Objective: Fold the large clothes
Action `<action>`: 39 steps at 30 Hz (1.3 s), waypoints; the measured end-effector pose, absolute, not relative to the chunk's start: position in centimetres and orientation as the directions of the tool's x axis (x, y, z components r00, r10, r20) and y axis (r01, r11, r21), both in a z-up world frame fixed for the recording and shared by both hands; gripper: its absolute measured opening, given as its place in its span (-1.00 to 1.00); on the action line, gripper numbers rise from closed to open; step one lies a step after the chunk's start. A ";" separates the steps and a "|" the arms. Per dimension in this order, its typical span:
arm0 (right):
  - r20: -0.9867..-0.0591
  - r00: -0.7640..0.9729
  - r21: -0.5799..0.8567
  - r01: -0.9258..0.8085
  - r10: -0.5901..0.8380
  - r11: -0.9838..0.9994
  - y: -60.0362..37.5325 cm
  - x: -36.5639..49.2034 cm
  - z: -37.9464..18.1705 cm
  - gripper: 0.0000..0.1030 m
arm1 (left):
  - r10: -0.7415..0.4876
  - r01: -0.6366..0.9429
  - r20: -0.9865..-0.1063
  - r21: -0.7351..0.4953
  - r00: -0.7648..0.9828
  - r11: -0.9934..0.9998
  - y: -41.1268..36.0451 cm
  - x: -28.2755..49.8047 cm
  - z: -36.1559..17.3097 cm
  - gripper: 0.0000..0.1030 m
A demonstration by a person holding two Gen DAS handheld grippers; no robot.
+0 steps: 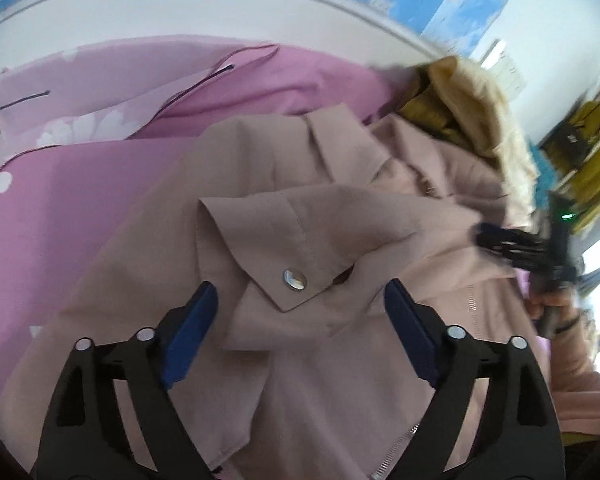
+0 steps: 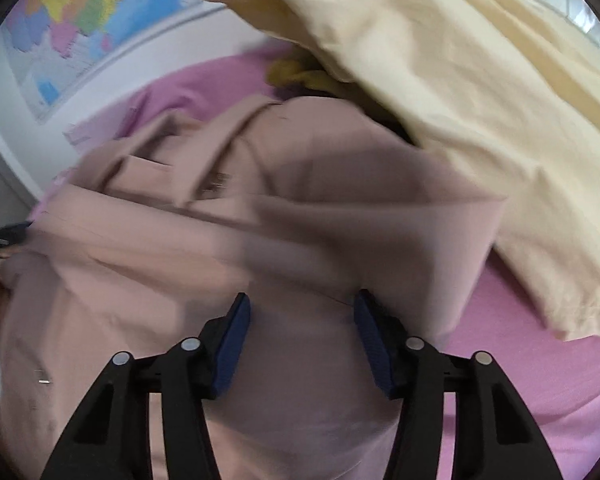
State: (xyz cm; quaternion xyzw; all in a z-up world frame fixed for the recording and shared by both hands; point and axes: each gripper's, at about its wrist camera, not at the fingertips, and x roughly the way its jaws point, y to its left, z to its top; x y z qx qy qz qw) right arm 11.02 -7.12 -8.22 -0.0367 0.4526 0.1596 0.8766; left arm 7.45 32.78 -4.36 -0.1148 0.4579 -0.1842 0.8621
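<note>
Behind everything we see a white wall with a coloured map [image 2: 72, 12] on it, and under the clothes lies a pink sheet [image 1: 60, 208] with white flowers, which seems to cover a bed.

Going from left to right in the left wrist view, the sheet fills the left side. In the middle lies the beige jacket [image 1: 300, 220], spread in loose folds over the sheet. One pointed flap of it carries a silver snap button [image 1: 295, 280], and a zipper runs along the lower right part. Our left claw [image 1: 300, 300] hangs above this flap with its blue pads [image 1: 190, 340] wide apart, holding nothing. Farther right is a mustard cloth [image 1: 432, 112], then a pale cream garment [image 1: 488, 112] next to the jacket. At the right edge our right claw [image 1: 508, 240] appears blurred, close against the jacket.

In the right wrist view the jacket is strongly blurred. The right claw [image 2: 300, 328] stands open over it, and we see no cloth between its pads. Up and to the right, the cream garment [image 2: 460, 100] lies partly over the jacket.

We see no containers.
</note>
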 end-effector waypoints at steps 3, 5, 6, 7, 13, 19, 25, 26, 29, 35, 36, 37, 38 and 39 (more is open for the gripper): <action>-0.810 0.541 0.062 -0.302 0.224 0.951 -7.5 11.0 -8.2 0.00 | -0.393 0.203 -0.772 -0.336 0.500 0.920 32.4 7.8 -4.4 0.63; -0.819 0.534 0.056 -0.287 0.208 0.956 -7.5 10.8 -7.8 0.00 | -0.378 0.200 -0.798 -0.321 0.470 0.926 31.6 8.5 -4.9 0.43; -0.818 0.534 0.064 -0.288 0.216 0.956 -7.5 10.5 -7.4 0.00 | -0.348 0.198 -0.812 -0.288 0.468 0.937 31.1 8.8 -5.2 0.17; -0.811 0.534 0.078 -0.304 0.238 0.949 -7.3 10.1 -7.0 0.00 | -0.306 0.195 -0.826 -0.240 0.473 0.951 30.6 9.1 -5.4 0.01; -0.764 0.507 0.074 -0.546 0.399 0.835 -1.7 6.8 -4.6 0.03 | -0.218 0.098 -0.792 -0.198 0.570 0.975 32.2 9.8 -3.9 -0.91; -0.859 0.377 0.038 -0.627 0.346 0.778 2.2 7.5 -8.8 -0.06 | -0.038 -0.020 -0.803 -0.062 0.594 0.998 32.7 8.5 -3.4 -0.61; -0.805 0.361 0.140 -0.655 0.471 0.743 2.0 6.5 -5.2 -0.06 | -0.051 0.086 -0.739 0.010 0.671 0.996 30.8 4.2 -2.1 0.29; -0.779 0.382 0.149 -0.657 0.497 0.739 2.2 6.6 -4.4 -0.05 | -0.030 0.086 -0.739 0.037 0.673 0.996 30.5 3.9 -2.1 0.30; -0.748 0.387 0.187 -0.657 0.539 0.731 3.7 8.1 -3.4 -0.05 | 0.006 0.062 -0.729 0.066 0.685 0.996 30.9 2.4 -1.9 0.42; -0.856 0.268 0.168 -0.666 0.443 0.727 7.7 10.4 -8.1 -0.04 | 0.116 -0.106 -0.702 0.057 0.703 0.993 36.6 -2.5 -0.3 0.60; -0.857 0.274 0.158 -0.666 0.436 0.729 7.8 10.3 -8.6 0.01 | 0.153 -0.141 -0.702 0.076 0.696 0.987 37.7 -3.7 -0.2 0.61; -0.853 0.274 0.160 -0.675 0.445 0.721 7.8 9.8 -8.4 0.16 | 0.174 -0.161 -0.703 0.086 0.689 0.983 38.3 -4.3 -0.2 0.61; -0.851 0.259 0.178 -0.676 0.457 0.715 7.6 9.2 -8.0 0.16 | 0.194 -0.184 -0.711 0.092 0.676 0.979 39.4 -5.5 -0.4 0.61; -0.845 0.262 0.184 -0.677 0.466 0.713 7.4 8.8 -7.6 0.16 | 0.201 -0.192 -0.717 0.095 0.667 0.977 39.7 -6.1 -0.5 0.64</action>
